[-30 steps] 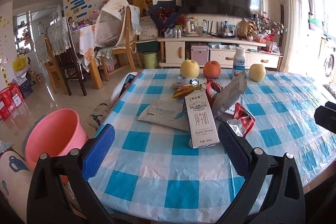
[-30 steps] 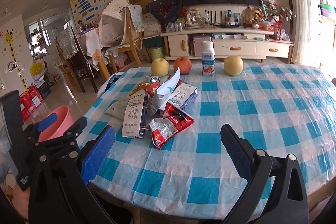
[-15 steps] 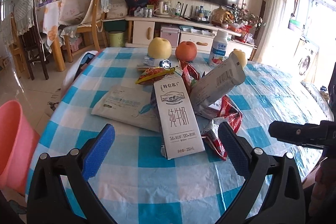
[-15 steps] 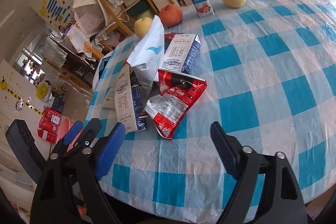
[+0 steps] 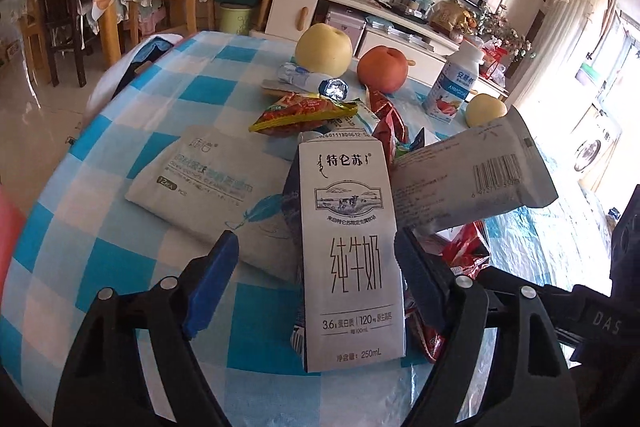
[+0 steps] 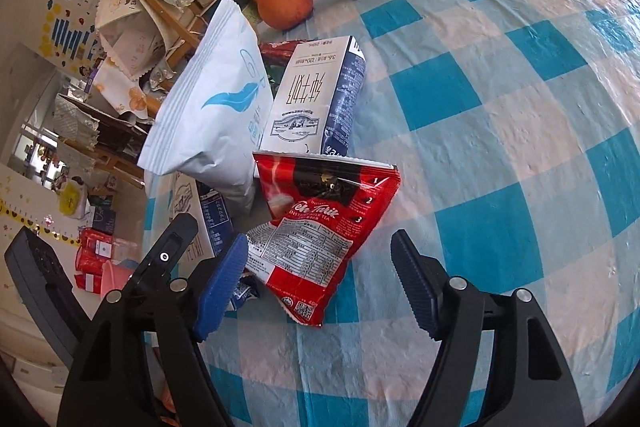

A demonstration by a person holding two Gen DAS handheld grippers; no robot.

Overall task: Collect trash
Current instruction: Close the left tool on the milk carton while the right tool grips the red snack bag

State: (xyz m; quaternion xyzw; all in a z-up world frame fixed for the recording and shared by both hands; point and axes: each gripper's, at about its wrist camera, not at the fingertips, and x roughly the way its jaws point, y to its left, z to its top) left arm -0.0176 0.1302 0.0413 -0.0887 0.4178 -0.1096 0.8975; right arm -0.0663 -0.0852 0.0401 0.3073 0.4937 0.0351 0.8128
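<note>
In the left wrist view we see a flat white packet [image 5: 192, 179] at centre left on the blue-checked tablecloth [image 5: 132, 107]. Our left gripper [image 5: 316, 287] has just been closing, yet its jaws stand apart around the lower half of the white milk carton [image 5: 348, 239] in mid-frame; the right pad looks close against the carton's edge, the left pad clear. A pear [image 5: 324, 49] and an apple [image 5: 382, 69] sit above.

In the right wrist view, a white bag [image 6: 212, 111] leans at centre left. Our right gripper [image 6: 320, 283] has likewise been closing, still spread around the lower end of the red wrapper [image 6: 324, 223]; neither pad touches it.
</note>
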